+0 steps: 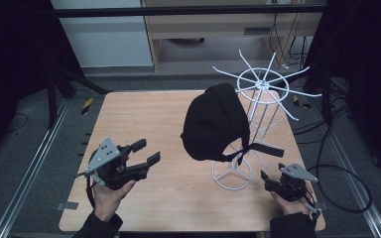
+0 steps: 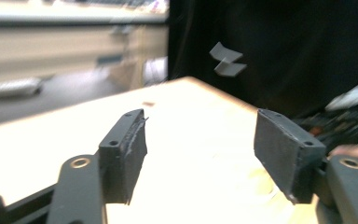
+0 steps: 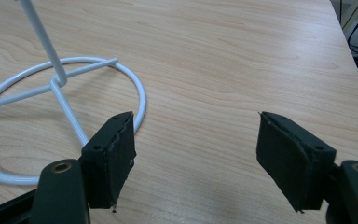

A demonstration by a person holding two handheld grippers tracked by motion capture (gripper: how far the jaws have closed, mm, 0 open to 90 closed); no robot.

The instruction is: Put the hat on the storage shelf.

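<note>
Gaping wide, left gripper holds nothing; right gripper likewise, beside rack base.

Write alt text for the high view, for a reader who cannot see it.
A black cap hangs on a white wire rack standing on a wooden table. The left gripper and right gripper, each held in a person's hand, sit near the table's front edge, jaws open and empty, apart from the cap.

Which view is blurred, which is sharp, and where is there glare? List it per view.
Left gripper view: blurred throughout, with the table washed out by glare. Right gripper view: sharp, wood grain and the white rack base crisp. High view: evenly lit table, dark surroundings, black cap showing little detail.
</note>
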